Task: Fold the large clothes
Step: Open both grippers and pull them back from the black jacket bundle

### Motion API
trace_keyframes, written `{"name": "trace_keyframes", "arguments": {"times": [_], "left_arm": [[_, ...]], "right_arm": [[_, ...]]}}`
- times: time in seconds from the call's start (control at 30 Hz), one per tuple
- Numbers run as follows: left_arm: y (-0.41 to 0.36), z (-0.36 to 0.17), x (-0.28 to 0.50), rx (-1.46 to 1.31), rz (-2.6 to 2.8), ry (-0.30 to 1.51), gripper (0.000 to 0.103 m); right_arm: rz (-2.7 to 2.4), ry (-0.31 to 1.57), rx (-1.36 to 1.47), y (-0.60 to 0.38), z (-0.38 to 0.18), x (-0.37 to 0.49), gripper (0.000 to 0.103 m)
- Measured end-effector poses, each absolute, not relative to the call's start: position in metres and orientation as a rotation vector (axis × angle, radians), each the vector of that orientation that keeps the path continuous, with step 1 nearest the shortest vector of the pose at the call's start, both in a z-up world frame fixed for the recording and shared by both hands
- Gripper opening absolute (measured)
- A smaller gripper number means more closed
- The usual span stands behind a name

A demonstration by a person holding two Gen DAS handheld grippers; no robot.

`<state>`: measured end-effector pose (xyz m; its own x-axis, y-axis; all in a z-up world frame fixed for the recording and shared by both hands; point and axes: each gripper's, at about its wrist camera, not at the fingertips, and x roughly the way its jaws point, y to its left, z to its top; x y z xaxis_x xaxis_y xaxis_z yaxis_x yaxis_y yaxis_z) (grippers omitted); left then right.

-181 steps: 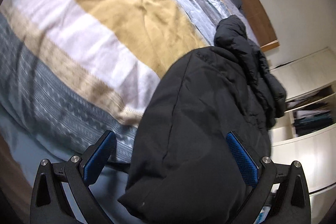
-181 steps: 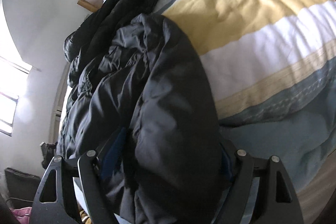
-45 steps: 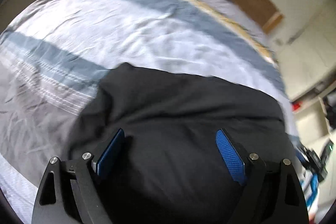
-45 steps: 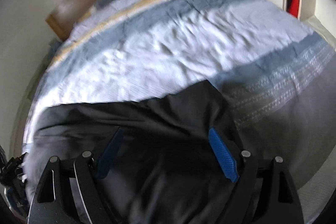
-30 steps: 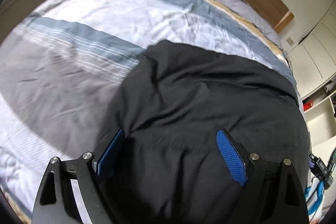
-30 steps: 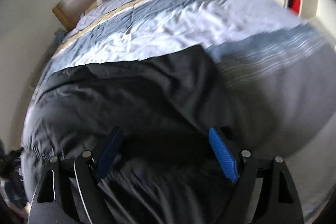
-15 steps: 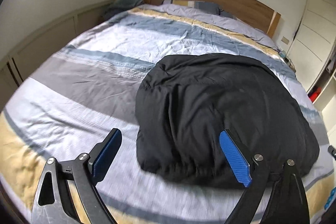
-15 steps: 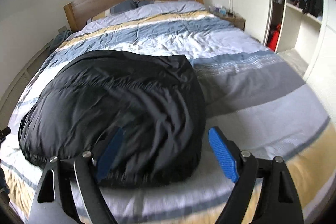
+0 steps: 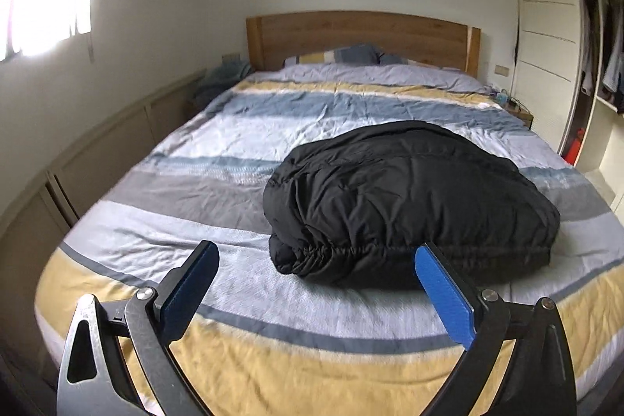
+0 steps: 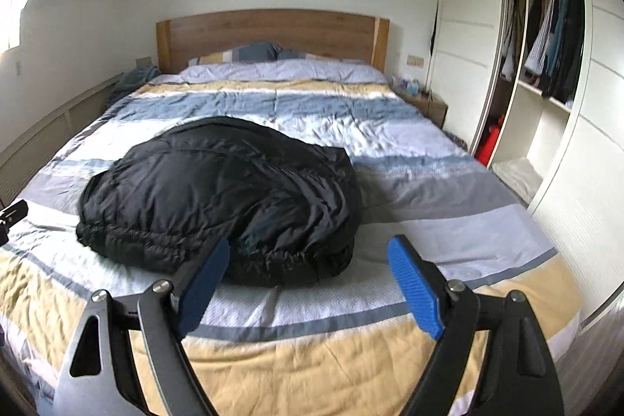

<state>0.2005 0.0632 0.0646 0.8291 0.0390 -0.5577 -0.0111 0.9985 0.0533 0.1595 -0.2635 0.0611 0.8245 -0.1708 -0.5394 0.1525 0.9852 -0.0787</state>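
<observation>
Left wrist view: folded black jacket (image 9: 409, 197) on striped bed (image 9: 218, 151); left gripper (image 9: 316, 271) and right gripper (image 10: 308, 266) spread wide, empty, apart from it.

A black puffer jacket (image 9: 409, 197) (image 10: 222, 193) lies folded into a rounded, puffy bundle on the striped bed — its gathered elastic hem facing the foot end, fabric creased, nothing holding it.

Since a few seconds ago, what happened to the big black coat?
Both grippers, left and right, had the black coat between their fingers; now they have let go and backed away, open and empty. The coat lies folded in a bundle on the striped bed.
</observation>
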Motion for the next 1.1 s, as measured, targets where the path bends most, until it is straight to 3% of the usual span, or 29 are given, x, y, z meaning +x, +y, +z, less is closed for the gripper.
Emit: {"name": "trace_keyframes", "arguments": {"times": [0.47, 1.1], "left_arm": [[0.056, 0.088, 0.107, 0.032, -0.001, 0.510, 0.102], [0.056, 0.069, 0.070, 0.041, -0.006, 0.527, 0.102]], "right_arm": [[-0.133, 0.508, -0.092, -0.228, 0.075, 0.067, 0.083], [-0.125, 0.474, -0.126, -0.217, 0.072, 0.034, 0.083]]}}
